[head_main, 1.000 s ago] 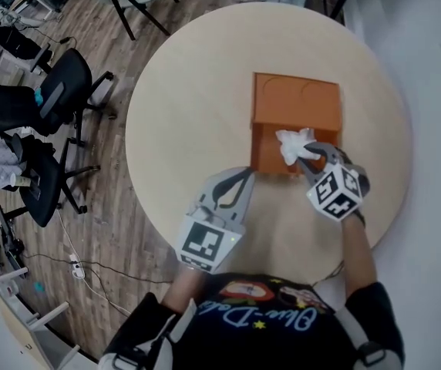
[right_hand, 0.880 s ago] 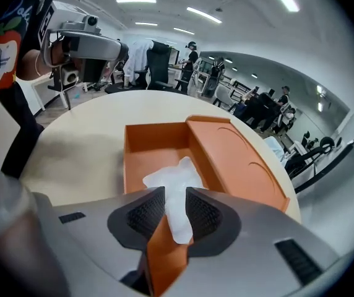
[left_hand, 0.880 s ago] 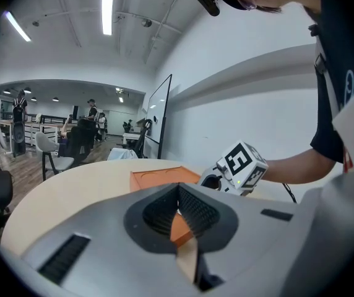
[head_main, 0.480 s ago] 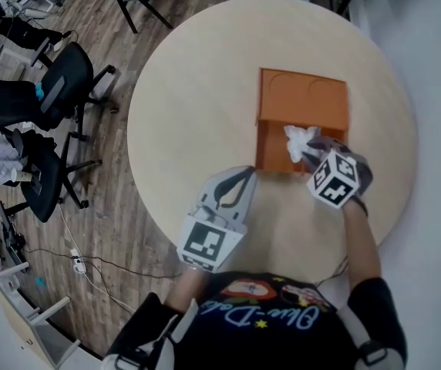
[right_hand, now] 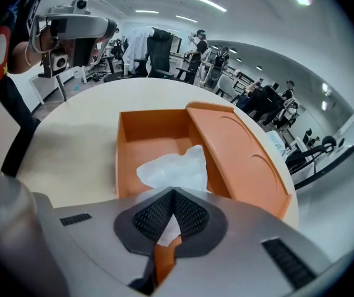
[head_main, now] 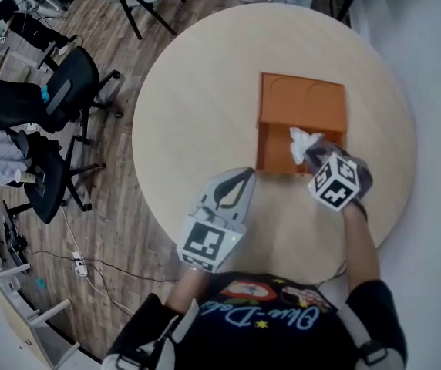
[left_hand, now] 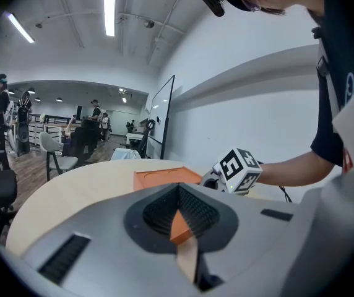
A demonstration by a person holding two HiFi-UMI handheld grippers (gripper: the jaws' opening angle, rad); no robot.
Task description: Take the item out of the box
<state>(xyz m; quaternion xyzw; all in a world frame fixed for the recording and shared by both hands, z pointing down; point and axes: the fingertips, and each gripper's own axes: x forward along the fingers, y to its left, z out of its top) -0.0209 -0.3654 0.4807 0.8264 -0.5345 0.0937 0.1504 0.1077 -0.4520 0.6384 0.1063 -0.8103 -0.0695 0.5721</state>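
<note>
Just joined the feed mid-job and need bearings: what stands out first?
An orange box sits on the round pale table, its near compartment open. The right gripper is shut on a crumpled white item in that compartment. The left gripper hangs shut and empty near the box's left front corner.

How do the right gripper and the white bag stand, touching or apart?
Touching. In the right gripper view, the right gripper is shut on the white bag, whose lower edge runs down between its jaws.
</note>
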